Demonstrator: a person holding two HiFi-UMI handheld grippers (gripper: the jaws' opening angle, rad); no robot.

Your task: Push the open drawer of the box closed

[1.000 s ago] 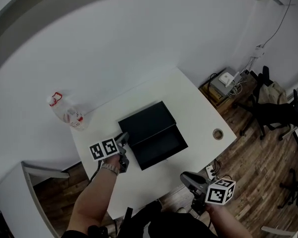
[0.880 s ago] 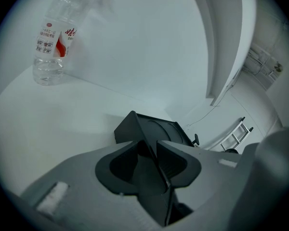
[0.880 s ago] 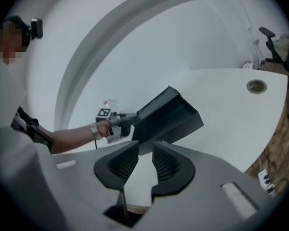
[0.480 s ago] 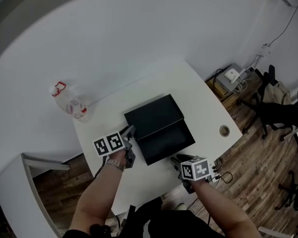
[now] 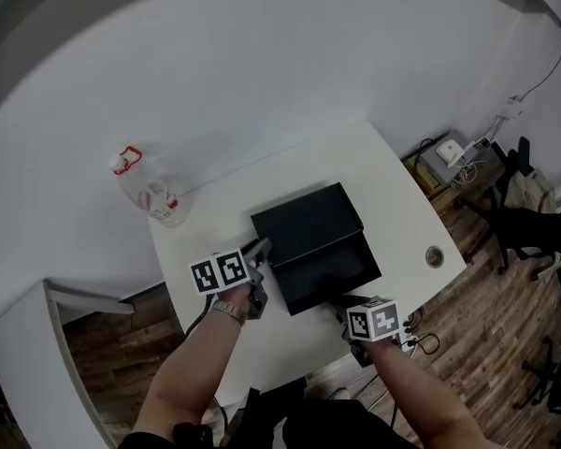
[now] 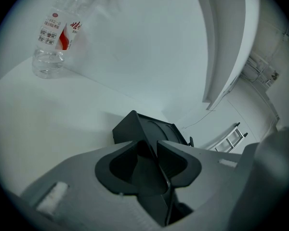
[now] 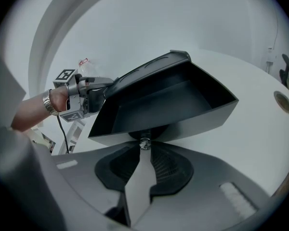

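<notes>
On one table (image 5: 379,171) stand one box (image 5: 309,224), one bottle (image 5: 151,193).

A clear plastic bottle (image 5: 151,193) stands upright at the white table's (image 5: 393,190) left corner

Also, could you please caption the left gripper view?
Left gripper, jaws shut, at a corner of the black box; a plastic bottle stands beyond.

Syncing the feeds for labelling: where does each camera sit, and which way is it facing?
Head view: on the head, steeply down at table, box; both forearms, left gripper, right gripper show.
Left gripper view: on that gripper, along its shut jaws toward the box corner and bottle.
Right gripper view: on that gripper, along jaws just closed, nothing between, at the open drawer; left hand shows.
Shared: the box.
</notes>
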